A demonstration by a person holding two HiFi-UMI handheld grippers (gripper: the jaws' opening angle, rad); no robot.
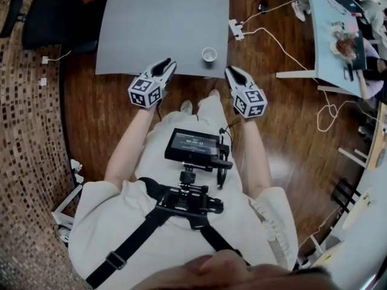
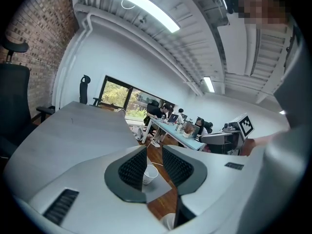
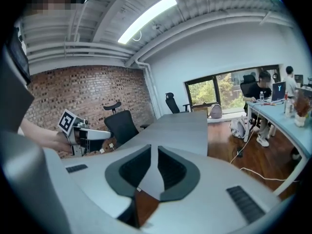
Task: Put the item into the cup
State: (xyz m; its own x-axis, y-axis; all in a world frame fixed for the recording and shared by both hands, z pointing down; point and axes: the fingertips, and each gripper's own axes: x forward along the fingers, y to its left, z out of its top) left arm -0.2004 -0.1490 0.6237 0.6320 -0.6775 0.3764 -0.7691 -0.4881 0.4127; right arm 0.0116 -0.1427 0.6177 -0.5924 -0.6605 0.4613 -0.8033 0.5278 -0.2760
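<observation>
Grey table [image 1: 158,23] ahead of both grippers, white cup [image 1: 209,54] at its near edge between them, left gripper [image 1: 169,63] jaws partly apart, empty, right gripper [image 1: 232,70] jaws narrowly apart, empty.

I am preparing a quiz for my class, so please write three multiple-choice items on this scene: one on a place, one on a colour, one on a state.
1. Where does the paper cup stand?
A) on the grey table, near its front edge
B) on the floor
C) on a chair

2. What colour is the cup?
A) red
B) white
C) black

3. How does the cup stand?
A) on its side
B) upside down
C) upright

Answers: 1 A, the head view shows it just inside the table's edge; 2 B, it is plainly white there; 3 C, its open mouth faces up.
</observation>
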